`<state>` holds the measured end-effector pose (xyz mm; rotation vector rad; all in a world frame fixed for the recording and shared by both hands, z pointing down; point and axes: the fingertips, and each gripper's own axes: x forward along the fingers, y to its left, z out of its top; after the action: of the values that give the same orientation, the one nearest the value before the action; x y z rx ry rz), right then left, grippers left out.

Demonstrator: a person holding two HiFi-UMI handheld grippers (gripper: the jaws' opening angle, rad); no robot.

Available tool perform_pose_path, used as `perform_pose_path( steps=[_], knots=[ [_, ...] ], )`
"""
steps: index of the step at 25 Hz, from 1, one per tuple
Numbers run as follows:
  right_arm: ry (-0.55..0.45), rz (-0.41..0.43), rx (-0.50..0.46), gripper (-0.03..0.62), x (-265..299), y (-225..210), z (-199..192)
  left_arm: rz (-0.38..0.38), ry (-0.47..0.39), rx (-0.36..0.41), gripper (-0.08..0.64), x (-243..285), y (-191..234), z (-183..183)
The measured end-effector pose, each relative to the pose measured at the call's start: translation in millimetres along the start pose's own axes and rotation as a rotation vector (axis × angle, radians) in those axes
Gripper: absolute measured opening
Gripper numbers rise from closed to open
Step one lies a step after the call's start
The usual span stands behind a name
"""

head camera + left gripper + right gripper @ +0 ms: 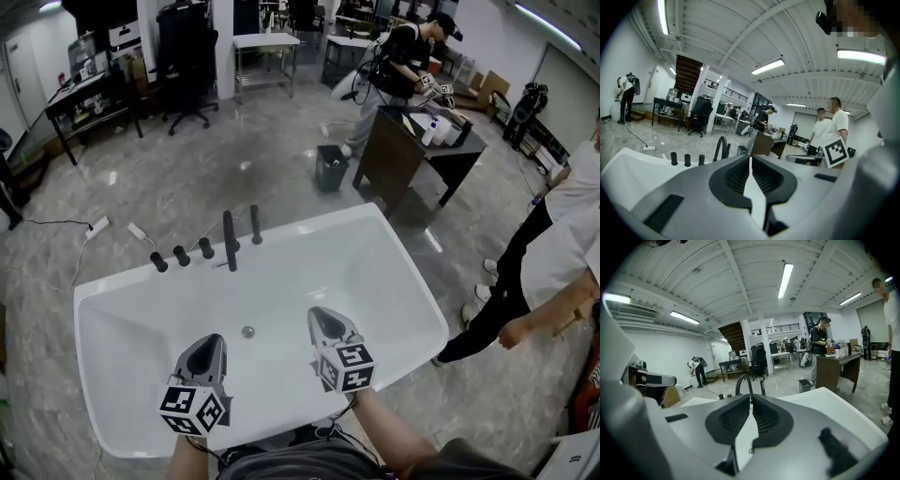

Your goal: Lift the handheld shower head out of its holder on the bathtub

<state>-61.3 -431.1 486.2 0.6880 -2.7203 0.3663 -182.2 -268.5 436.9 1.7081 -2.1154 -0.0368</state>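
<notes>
the left tongs (210, 345) hover over the white bathtub (375, 281), pressed together, empty. on the far rim, right of the curved spout (230, 242), a slim black upright, probably the handheld shower head (255, 225), stands in its holder. the right tongs (323, 319) are pressed together too, empty.

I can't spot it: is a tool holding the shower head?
No, the shower head stands on the bathtub rim, away from the left tool and right tool.

The head view looks steeply down on the tub (375, 281) from its near side. Both gripper views sit low, facing across it, sharing the far-rim taps (687, 160).
</notes>
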Motion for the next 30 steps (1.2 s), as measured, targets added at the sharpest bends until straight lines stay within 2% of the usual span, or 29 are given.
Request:
perform_pose_path(
  steps=[7, 12, 17, 22, 30],
  knots=[
    [0.018, 0.067, -0.025, 0.032, 51, -43, -4, 0.076, -0.003, 0.009, 0.026, 50, -1, -5],
    [0.011, 0.11, -0.028, 0.032, 96, -56, 1, 0.124, -0.008, 0.012, 0.026, 78, 14, 0],
    [-0.013, 0.111, -0.027, 0.032, 125, -64, 7, 0.143, -0.001, 0.012, 0.026, 100, 28, 0],
    [-0.002, 0.107, 0.007, 0.032, 136, -60, 4, 0.151, -0.021, -0.03, 0.026, 99, 40, 4],
    [0.029, 0.078, 0.005, 0.033, 140, -46, -8, 0.138, -0.022, -0.017, 0.026, 101, 53, 8]
  ],
)
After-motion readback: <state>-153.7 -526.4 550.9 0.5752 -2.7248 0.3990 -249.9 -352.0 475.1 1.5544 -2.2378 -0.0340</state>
